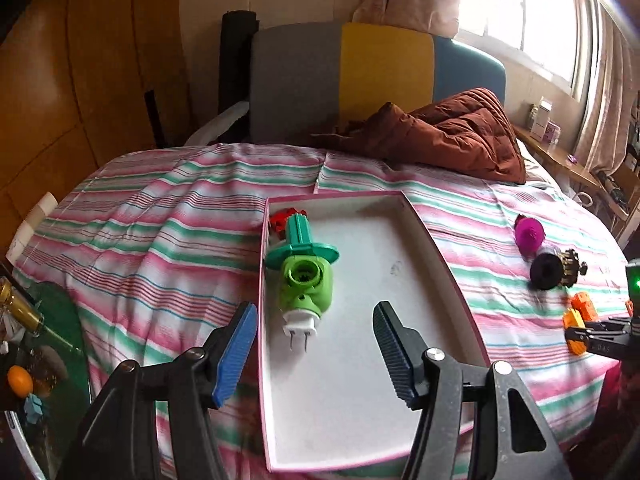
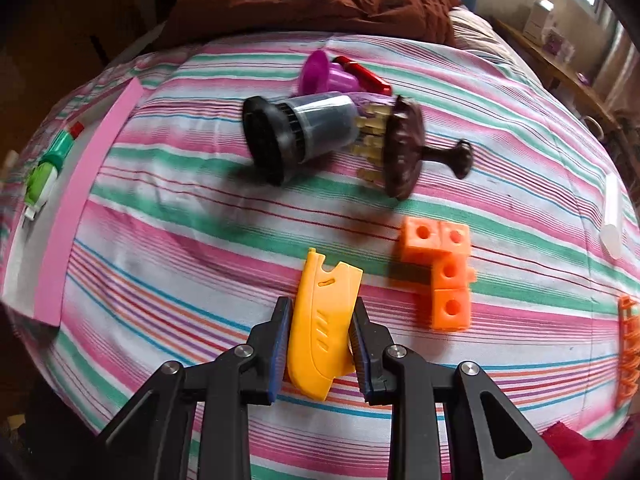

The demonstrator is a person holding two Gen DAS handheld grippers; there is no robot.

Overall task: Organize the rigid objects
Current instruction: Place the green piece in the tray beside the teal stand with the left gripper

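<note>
"Where was the yellow piece when this was taken?"

"Between the pads of my right gripper (image 2: 320, 344), on the striped bed cover (image 2: 160, 264). The yellow plastic piece (image 2: 322, 320) lay with its long axis running straight out along the fingers, notched end away from me, and the jaws had closed onto its flat, smooth sides."

"And the box?"

"The pink-rimmed white box (image 1: 440, 248) sat off to the left of that gripper, so I judged the carry would go leftward. My left gripper (image 1: 316, 344) hung above the box with its jaws spread wide and nothing in them; it was the nearer one to the green toy (image 1: 304, 276), which already lay inside along the left wall, white prongs toward me."

"What else was out?"

"Hard, moulded things: orange cubes (image 2: 444, 272) with round holes just right of the yellow piece, a dark ribbed cylinder toy (image 2: 304, 136) beyond, and a purple cup (image 2: 324, 74) behind it."
</note>
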